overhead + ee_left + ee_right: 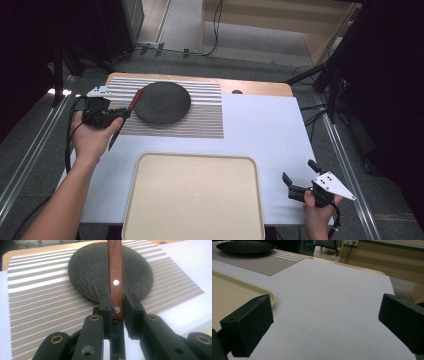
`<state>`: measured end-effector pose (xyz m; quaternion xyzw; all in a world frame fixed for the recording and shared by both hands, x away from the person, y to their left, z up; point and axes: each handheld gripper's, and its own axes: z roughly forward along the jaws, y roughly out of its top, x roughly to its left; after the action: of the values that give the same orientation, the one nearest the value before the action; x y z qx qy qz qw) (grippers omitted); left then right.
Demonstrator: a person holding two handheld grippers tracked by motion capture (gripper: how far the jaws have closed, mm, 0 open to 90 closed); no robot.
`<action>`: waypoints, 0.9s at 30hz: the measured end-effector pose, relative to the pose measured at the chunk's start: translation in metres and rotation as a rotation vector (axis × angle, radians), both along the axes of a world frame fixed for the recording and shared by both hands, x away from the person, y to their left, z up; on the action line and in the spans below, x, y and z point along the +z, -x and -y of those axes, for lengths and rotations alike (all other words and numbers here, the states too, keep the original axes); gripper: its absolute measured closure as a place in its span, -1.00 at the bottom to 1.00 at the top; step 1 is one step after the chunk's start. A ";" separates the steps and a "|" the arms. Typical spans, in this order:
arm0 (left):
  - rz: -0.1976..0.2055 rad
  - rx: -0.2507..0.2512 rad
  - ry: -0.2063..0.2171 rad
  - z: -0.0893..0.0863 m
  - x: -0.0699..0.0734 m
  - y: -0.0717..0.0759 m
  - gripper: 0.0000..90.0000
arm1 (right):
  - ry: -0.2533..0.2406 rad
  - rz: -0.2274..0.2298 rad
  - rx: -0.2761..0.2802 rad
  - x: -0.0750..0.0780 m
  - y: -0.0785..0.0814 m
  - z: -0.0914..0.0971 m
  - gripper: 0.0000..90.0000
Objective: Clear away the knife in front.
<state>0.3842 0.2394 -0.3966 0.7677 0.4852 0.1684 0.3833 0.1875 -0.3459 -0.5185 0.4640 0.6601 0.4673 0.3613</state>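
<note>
My left gripper point(121, 114) is shut on a knife point(134, 100) with a reddish-brown wooden handle, held above the left edge of a striped placemat point(202, 120). Its dark blade slants down toward the person. In the left gripper view the jaws clamp the riveted handle of the knife point(115, 275) near its lower rivet, at the left gripper point(116, 308). Just beyond the knife a round black plate point(162, 102) point(92, 272) lies on the placemat point(37, 297). My right gripper point(299, 173) point(324, 322) stands open with nothing in it, low over the white sheet at the front right.
A large beige tray point(195, 200) point(229, 292) lies at the front middle of the white sheet point(265, 135). The black plate point(245, 246) and the placemat point(267, 262) lie far off in the right gripper view. Cables and frame rails run around the table.
</note>
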 end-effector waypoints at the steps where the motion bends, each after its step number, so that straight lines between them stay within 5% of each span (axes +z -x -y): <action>1: 0.003 -0.008 -0.001 0.001 0.000 0.004 0.72 | 0.002 0.001 0.001 0.000 0.000 0.000 -1.00; 27: 0.011 -0.114 0.041 0.024 -0.009 0.088 0.71 | -0.004 -0.002 0.002 0.000 0.001 0.000 -1.00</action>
<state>0.2962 0.2149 -0.4059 0.7851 0.4419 0.1406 0.4106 0.1868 -0.3463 -0.5183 0.4646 0.6601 0.4682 0.3593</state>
